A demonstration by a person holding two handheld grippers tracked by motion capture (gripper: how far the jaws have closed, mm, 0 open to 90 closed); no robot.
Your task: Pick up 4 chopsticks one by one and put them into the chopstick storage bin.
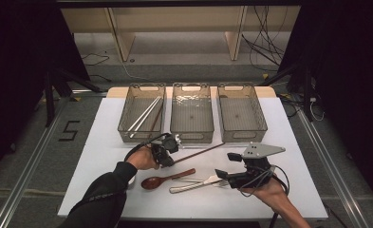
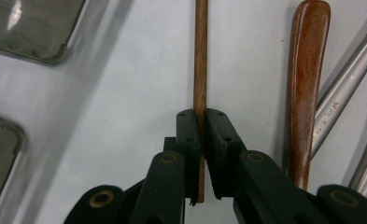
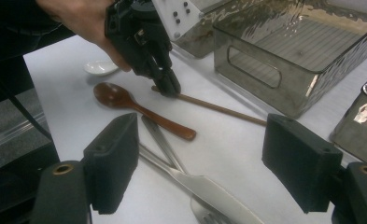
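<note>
Our left claw (image 1: pixel 169 153) is squeezed tight on a thin brown wooden chopstick (image 1: pixel 200 151), and its two black jaws pinch the stick close to one end. In the left gripper view the thin brown wooden chopstick (image 2: pixel 200 56) runs straight out ahead of the left claw (image 2: pixel 201 126) and lies flat on the white tabletop (image 2: pixel 125 116). Just beside that claw, on one side, lies the smooth brown handle of a dark wooden spoon (image 2: pixel 307 93), and past it are shiny metal handles (image 2: pixel 344 88). In the high view the dark wooden spoon (image 1: pixel 163 179) sits just below our left claw, nearer to us. Our right claw (image 1: pixel 228 165) is wide open and holds nothing. In the right gripper view its two black jaws stand far apart, and between them, on the white tabletop (image 3: pixel 228 144), we see a silver metal knife (image 3: pixel 204 186) with a silver metal fork (image 3: pixel 209 215) peeking out by it. Farther off from our right claw (image 3: pixel 200 163) we see the left claw (image 3: pixel 165 79) gripping the chopstick (image 3: pixel 218 108), with the spoon (image 3: pixel 139 109) lying between the two claws. A small white spoon (image 3: pixel 99 68) peeks out behind the hand. Beyond both claws stand three clear grey plastic bins (image 1: pixel 191 114) in a row, and the bin closest to our left claw has long sticks (image 1: pixel 145 114) inside it.
</note>
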